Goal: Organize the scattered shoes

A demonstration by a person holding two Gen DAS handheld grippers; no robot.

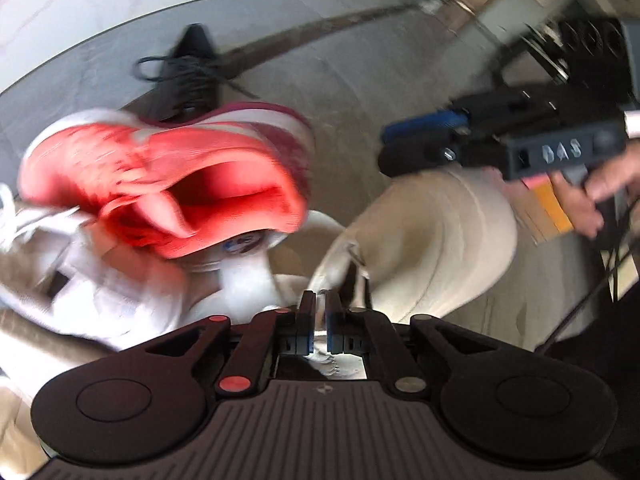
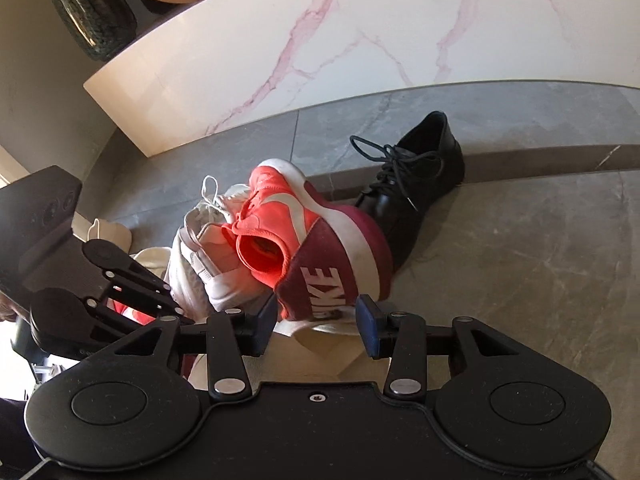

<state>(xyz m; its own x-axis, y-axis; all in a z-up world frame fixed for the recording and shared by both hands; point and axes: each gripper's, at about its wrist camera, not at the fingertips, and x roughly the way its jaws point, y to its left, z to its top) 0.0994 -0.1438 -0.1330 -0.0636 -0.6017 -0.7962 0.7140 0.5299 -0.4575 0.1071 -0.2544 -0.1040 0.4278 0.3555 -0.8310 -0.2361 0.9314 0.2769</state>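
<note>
A red and maroon Nike sneaker [image 2: 308, 236] lies on top of a white sneaker [image 2: 200, 256], with a black lace-up dress shoe [image 2: 416, 184] behind it on the grey floor. My right gripper [image 2: 316, 324] is open, its jaws on either side of the red sneaker's heel. In the left wrist view the red sneaker [image 1: 168, 176] is blurred above the white sneaker [image 1: 104, 280], and the black shoe [image 1: 188, 76] lies beyond. My left gripper [image 1: 318, 320] is shut on a beige shoe [image 1: 420, 240]. The right gripper [image 1: 404, 142] shows at the upper right.
A white marble-patterned panel [image 2: 360, 40] stands behind the shoes. A dark ribbed vase [image 2: 92, 12] stands at the upper left. A pale shoe or cloth [image 2: 108, 236] lies left of the pile. Dark furniture and cables [image 1: 580, 52] are at the right.
</note>
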